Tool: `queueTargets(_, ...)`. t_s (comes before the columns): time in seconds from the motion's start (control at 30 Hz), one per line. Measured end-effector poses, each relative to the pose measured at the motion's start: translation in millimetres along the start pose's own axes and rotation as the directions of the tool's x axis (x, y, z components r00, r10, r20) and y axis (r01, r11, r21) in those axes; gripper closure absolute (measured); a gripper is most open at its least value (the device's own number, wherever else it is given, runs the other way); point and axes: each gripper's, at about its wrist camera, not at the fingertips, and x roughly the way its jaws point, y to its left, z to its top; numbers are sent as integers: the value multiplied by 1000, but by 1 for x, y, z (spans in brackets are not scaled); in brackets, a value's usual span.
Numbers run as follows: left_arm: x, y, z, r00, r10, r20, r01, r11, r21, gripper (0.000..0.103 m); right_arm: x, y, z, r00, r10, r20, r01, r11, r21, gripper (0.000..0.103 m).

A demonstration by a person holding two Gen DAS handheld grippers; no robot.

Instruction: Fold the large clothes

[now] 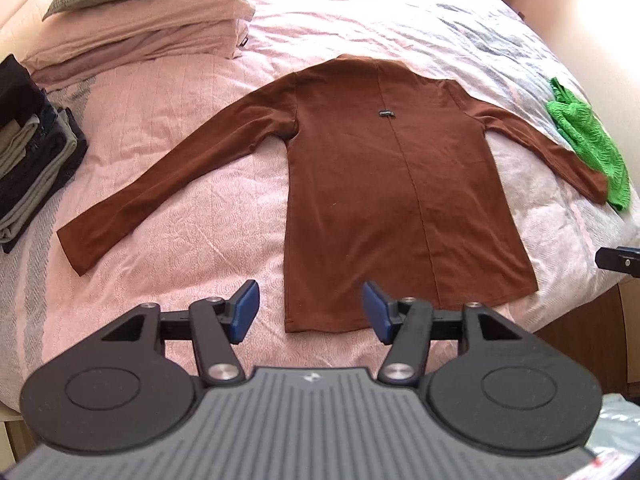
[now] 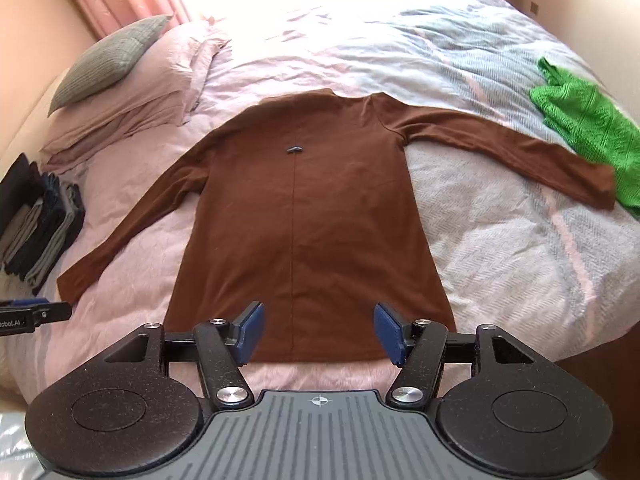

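A brown long-sleeved top [image 1: 384, 184] [image 2: 304, 216] lies flat on the bed, both sleeves spread out to the sides and its hem toward me. My left gripper [image 1: 310, 306] hovers open above the hem's left corner, nothing between its blue pads [image 1: 244, 312]. Over the middle of the hem my right gripper [image 2: 318, 326] also stands open and holds nothing. Each gripper's black tip shows at the edge of the other's view: right gripper [image 1: 618, 260], left gripper [image 2: 36, 314].
The pink and grey quilt [image 1: 180, 248] [image 2: 500, 240] covers the bed. A stack of folded dark and grey clothes [image 1: 32, 168] [image 2: 40, 228] sits at the left. Pink pillows [image 1: 152, 28] with a grey cushion [image 2: 108, 56] lie at the far left. A green garment [image 1: 588, 140] [image 2: 592, 128] overlaps the right cuff.
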Motion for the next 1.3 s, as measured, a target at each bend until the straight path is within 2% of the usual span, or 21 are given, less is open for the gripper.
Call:
queueTargets(0.2, -12, -7, -3, 1000, -5, 20, 5, 1000, 17, 47, -12, 10, -8, 1000, -6, -3, 6, 998, -60, 45)
queueTargets(0.37, -11, -16, -4, 1000, -4, 5, 4, 1000, 24, 46, -13, 11, -15, 999, -5, -40, 0, 993, -115, 45)
queueTargets(0.57, -7, -32, -4, 1000, 6, -9, -6, 1000, 24, 45, -9, -3, -14, 997, 6, -74, -17, 989, -147, 45)
queueTargets(0.97, -1, -80, 6, 999, 24, -22, -23, 999, 41, 43, -10, -43, 0, 996, 27, -83, -41, 984, -175, 45)
queueTargets(1.3, 3, -112, 14, 999, 45, -12, -45, 999, 1, 43, -7, -71, 19, 994, 65, -86, -82, 975, -208, 45)
